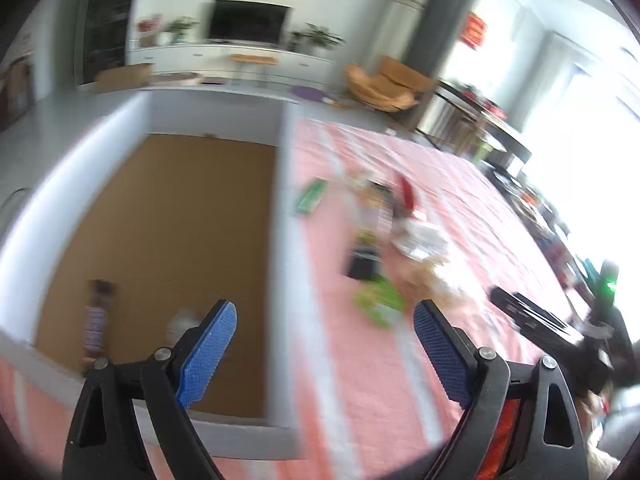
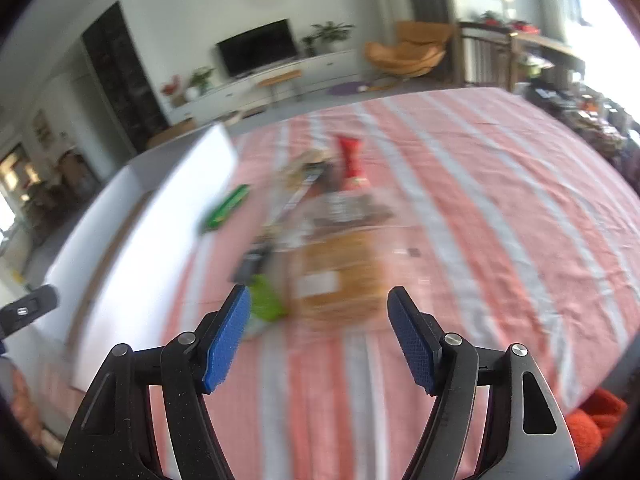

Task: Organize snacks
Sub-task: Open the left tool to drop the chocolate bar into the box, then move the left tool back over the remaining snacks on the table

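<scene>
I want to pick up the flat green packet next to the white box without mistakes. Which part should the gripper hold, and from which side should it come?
Grip the green packet across its narrow width, near the middle, coming from above. It lies flat on the striped cloth, long and slim, apart from the snack pile, with its long edge along the white box. The right gripper is open and empty.
</scene>
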`<state>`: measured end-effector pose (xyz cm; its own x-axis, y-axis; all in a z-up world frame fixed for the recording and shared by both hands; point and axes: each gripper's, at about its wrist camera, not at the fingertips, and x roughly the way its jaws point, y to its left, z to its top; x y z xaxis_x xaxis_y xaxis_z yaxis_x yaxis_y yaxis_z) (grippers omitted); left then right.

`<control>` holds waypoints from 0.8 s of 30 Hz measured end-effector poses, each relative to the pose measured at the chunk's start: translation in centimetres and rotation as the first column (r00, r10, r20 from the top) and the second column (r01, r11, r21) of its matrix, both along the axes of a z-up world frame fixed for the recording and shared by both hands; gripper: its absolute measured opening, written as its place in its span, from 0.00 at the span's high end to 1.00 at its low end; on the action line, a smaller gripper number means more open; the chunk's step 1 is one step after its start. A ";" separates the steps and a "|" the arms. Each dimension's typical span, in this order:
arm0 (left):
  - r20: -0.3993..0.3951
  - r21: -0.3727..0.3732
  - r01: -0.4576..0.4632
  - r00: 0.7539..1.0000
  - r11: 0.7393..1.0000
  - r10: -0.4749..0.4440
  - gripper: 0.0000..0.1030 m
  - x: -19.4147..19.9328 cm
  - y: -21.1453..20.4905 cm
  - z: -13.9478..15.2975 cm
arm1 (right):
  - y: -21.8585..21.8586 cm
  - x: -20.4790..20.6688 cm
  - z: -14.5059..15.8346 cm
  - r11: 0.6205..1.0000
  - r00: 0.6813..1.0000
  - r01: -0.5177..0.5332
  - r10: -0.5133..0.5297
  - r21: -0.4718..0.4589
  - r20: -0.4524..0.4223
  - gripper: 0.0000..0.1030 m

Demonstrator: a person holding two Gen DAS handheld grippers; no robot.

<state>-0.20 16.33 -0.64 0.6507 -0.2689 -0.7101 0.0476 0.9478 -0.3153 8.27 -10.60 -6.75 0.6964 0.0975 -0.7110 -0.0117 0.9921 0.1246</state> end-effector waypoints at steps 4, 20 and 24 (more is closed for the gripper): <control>-0.048 0.051 0.161 0.986 0.986 -0.159 0.11 0.8 -7.3 -1.8 | -4.9 1.2 -1.3 0.984 0.984 0.170 -0.173 -0.055 -0.041 0.28; -0.188 0.215 0.145 0.977 0.966 -0.105 0.11 1.3 -13.3 -10.9 | -8.9 1.7 -5.5 0.969 0.957 0.247 -0.241 0.016 -0.159 0.28; -0.195 0.235 0.128 0.977 0.964 -0.082 0.11 1.3 -12.9 -12.0 | -9.3 1.8 -5.9 0.964 0.951 0.263 -0.253 0.031 -0.178 0.28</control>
<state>1.11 3.39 -12.68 0.4824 -0.1314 -0.8661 0.1145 0.9897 -0.0864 10.07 -19.91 -12.66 0.5714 -0.0278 -0.8202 0.2700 0.9502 0.1558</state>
